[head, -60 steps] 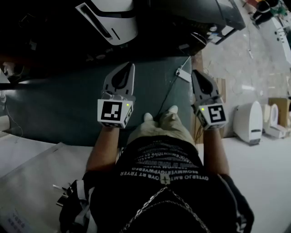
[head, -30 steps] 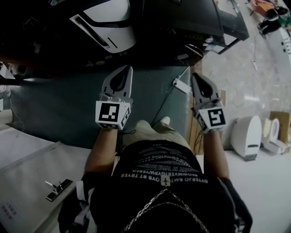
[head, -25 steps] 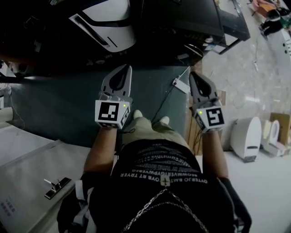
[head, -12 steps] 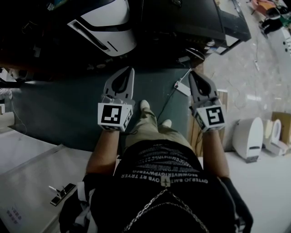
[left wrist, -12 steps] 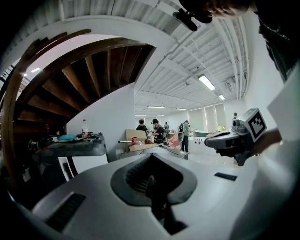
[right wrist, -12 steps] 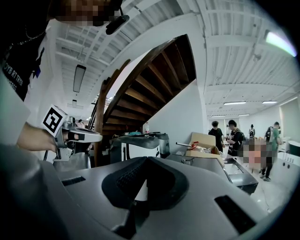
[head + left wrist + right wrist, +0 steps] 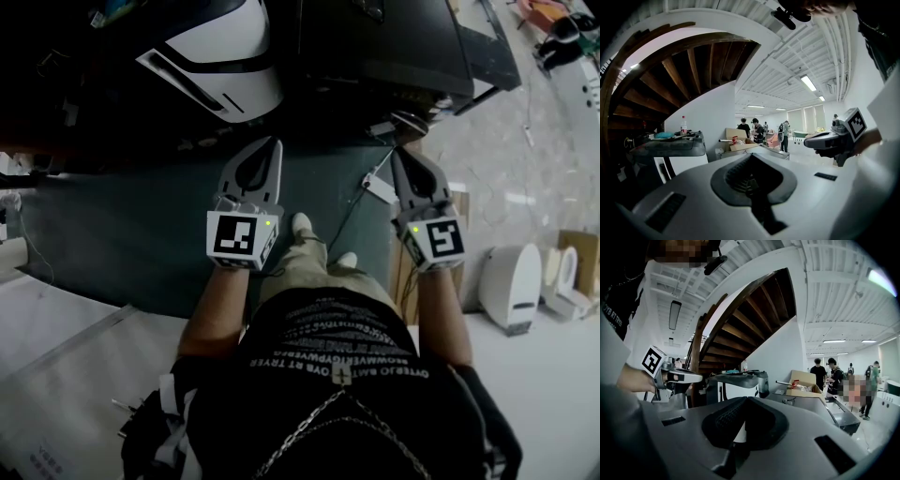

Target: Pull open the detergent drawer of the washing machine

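A white washing machine point(image 7: 220, 56) with a dark top stands ahead at the far edge of a dark green mat point(image 7: 122, 225). It also shows in the left gripper view point(image 7: 677, 161) and in the right gripper view point(image 7: 736, 386). I cannot pick out its detergent drawer. My left gripper point(image 7: 273, 142) and right gripper point(image 7: 397, 153) are held side by side over the mat, pointing at the machine and short of it. Both are shut with nothing between the jaws. Each sees its own shut jaws point(image 7: 751, 155) point(image 7: 744, 399) and the other gripper point(image 7: 808, 139) point(image 7: 696, 377) beside it.
A black cable with a white tag point(image 7: 380, 187) crosses the mat between the grippers. A dark cabinet point(image 7: 394, 47) stands right of the machine. White fixtures point(image 7: 511, 277) sit on the floor at right. Wooden stairs point(image 7: 693, 65) rise overhead. Several people stand by a cardboard box point(image 7: 736, 139) far back.
The person has stepped forward. Both grippers moved together toward the washing machine, which now sits closer in the head view. The jaws stayed shut.
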Available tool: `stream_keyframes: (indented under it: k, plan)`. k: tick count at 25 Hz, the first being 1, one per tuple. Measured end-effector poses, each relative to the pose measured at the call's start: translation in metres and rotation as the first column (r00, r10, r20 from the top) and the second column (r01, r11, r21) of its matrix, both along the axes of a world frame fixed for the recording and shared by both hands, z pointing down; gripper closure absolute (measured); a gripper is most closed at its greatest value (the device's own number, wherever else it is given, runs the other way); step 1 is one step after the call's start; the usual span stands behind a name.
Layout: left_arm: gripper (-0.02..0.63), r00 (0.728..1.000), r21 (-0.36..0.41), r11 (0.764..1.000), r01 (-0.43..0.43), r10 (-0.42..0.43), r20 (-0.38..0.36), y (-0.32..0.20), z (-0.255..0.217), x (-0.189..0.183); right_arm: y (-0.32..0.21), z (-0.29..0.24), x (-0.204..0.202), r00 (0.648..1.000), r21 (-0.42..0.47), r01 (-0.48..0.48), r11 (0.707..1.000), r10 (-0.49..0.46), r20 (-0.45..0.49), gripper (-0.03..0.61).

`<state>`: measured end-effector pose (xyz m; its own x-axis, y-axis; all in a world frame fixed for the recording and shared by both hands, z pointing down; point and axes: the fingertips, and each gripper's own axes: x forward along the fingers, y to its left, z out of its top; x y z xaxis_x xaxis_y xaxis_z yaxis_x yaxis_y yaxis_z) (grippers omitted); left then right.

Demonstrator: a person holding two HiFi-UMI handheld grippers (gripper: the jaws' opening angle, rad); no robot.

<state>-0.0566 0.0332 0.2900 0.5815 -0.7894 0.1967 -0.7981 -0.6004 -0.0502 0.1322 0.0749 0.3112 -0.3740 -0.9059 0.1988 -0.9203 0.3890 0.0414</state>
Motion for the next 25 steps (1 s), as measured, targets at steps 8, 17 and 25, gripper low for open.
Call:
stream_keyframes:
  k: [8,17,25]
  plan:
    - [0.609,1.0,0.006,1.0,-0.01,0.01,-0.011,-0.048,0.0,-0.018,-0.045,0.004,-0.018,1.0,0.002,-0.002,1.0,0.002,-0.01,0.577]
    - [0.609,0.999,0.011,0.999,-0.035,0.035,-0.008,-0.1,-0.001,-0.038,-0.093,-0.003,-0.045,1.0,-0.006,-0.02,1.0,0.02,0.006,0.577]
    - [0.611,0.996,0.007,0.996,-0.086,0.086,-0.01,-0.129,0.003,-0.051,-0.119,-0.01,-0.065,0.999,0.001,-0.051,0.999,0.051,0.007,0.577]
